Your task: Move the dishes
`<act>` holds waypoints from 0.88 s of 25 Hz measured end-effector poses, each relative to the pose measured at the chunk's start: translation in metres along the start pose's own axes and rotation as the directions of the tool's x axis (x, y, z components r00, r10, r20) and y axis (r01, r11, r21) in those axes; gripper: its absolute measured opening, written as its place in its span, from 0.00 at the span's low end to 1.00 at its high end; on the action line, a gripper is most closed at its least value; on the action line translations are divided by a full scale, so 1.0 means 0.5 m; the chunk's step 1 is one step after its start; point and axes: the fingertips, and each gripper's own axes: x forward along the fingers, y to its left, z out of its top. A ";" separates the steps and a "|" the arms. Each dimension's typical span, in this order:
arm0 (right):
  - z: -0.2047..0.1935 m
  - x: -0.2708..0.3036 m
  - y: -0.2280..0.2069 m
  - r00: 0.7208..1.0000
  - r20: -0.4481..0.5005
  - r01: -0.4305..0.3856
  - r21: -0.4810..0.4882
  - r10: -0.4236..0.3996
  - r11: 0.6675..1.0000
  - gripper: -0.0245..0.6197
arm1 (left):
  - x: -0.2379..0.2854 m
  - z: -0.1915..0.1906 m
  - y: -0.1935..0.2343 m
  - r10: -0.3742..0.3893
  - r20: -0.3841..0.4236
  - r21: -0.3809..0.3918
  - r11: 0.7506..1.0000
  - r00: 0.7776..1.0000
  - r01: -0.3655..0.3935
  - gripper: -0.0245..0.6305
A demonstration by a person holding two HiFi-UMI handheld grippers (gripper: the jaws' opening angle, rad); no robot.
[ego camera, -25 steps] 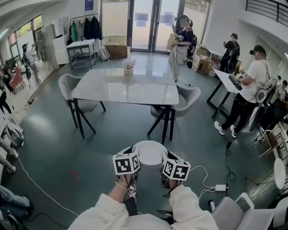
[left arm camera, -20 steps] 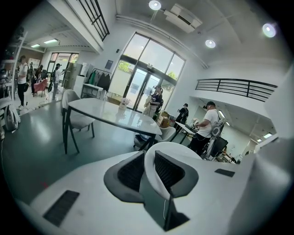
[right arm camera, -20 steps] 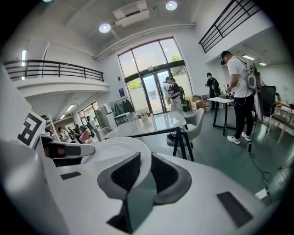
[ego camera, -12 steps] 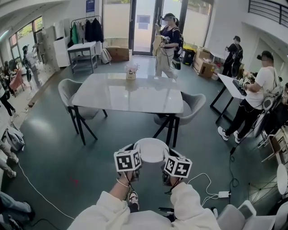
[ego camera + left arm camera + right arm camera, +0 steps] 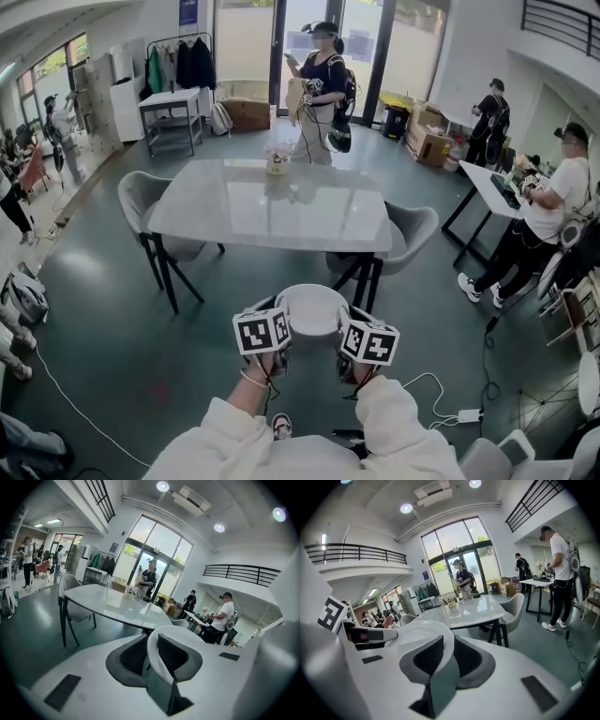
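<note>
Jaws of the left gripper and right gripper clamp opposite rims of the white plate, likely keeping it level for the dining table at upper centre.

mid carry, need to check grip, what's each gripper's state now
Left gripper: closed on the white dish.
Right gripper: closed on the white dish too.

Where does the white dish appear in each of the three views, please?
Head view: the white dish sits low at centre, nearer than the white table.
Left gripper view: the dish stands edge-on at lower centre, with the table behind it to the left.
Right gripper view: the dish lies low, left of centre, with the table beyond it.
Shared landmark: the white table.
</note>
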 end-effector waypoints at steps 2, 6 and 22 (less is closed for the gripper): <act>0.008 0.022 0.004 1.000 -0.005 0.003 0.004 -0.003 1.000 0.23 | 0.017 0.012 0.012 -0.008 -0.002 -0.004 1.000 1.000 0.008 0.15; 0.022 0.066 0.000 1.000 -0.010 0.021 0.001 -0.021 1.000 0.23 | 0.059 0.027 0.033 -0.027 -0.004 -0.004 1.000 1.000 0.027 0.15; 0.022 0.141 -0.008 0.999 -0.050 0.017 0.052 -0.015 0.998 0.22 | 0.116 0.038 0.071 -0.030 -0.056 0.007 1.000 0.998 0.030 0.15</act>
